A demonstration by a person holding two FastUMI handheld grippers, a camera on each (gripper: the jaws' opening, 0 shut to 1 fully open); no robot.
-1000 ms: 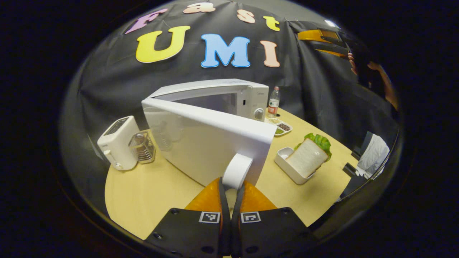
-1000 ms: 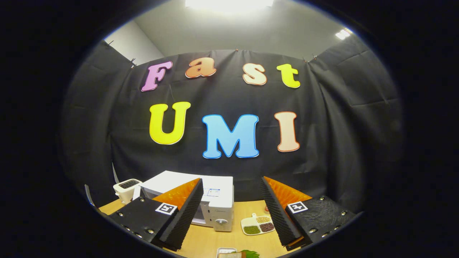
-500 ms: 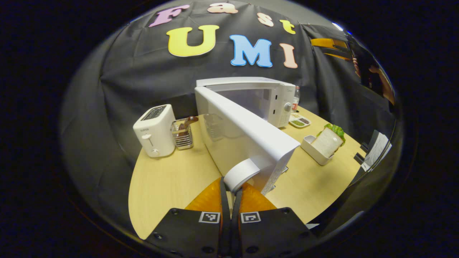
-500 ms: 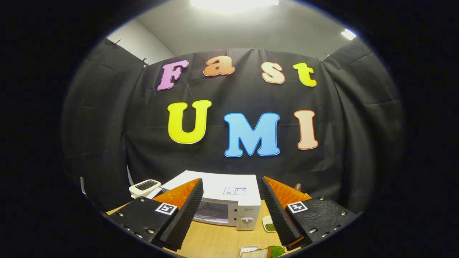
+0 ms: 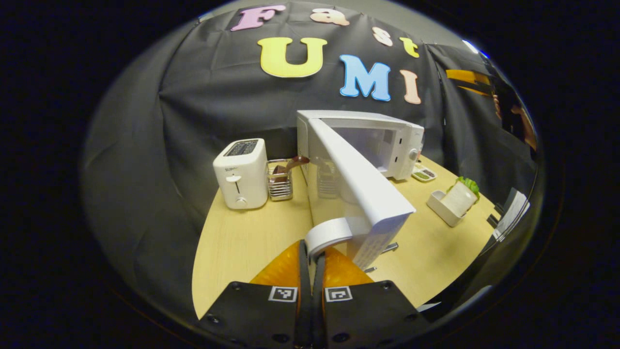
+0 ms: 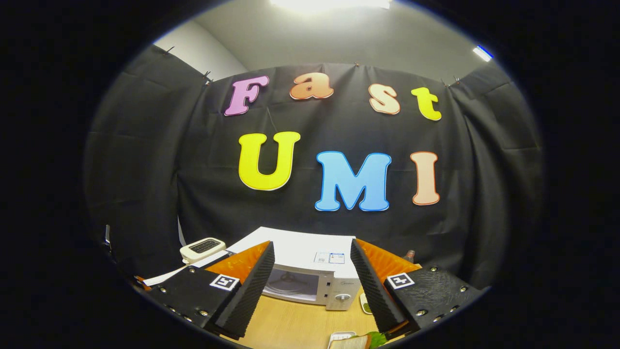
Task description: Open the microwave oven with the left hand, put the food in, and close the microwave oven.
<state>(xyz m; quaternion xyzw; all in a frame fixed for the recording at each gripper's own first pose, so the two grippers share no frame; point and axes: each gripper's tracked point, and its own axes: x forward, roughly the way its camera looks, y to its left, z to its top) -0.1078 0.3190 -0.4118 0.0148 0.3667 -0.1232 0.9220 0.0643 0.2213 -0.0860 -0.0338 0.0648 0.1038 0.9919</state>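
**Door pulled wide, food still waiting on the table**

Clenched jaws of the left gripper (image 5: 311, 256) pinch the round white door handle (image 5: 328, 234) of the microwave oven (image 5: 382, 143), both fingers pressing its lower edge at about 6 o'clock in the left gripper view. The right gripper (image 6: 310, 271) hangs with its jaws spread wide and nothing between them, aimed at the oven's front from above the table.

The door (image 5: 361, 186) stands swung well out from the cabinet, running from the hinge side near 12 o'clock down to the handle, and the cavity is exposed behind it. In the right gripper view the cavity floor with its turntable hub is visible. The opening step looks all but finished; the door seems wide enough to pass food through.

The food, a slice of bread with lettuce (image 5: 462, 194), sits propped in a white tray (image 5: 441, 209) on the wooden table (image 5: 242, 242) at about 3 o'clock, well apart from the oven. The next move likely calls for the free right gripper to come down onto the bread, which peeps in at 6 o'clock of its own view, and carry it into the cavity.

Around the oven: a white toaster (image 5: 240, 173) and a wire rack (image 5: 280, 182) at 10 o'clock, touching or nearly so, and a small divided dish (image 5: 423, 173) just right of the oven. The dish lies near the route from tray to cavity; the open door itself blocks any approach from the left.
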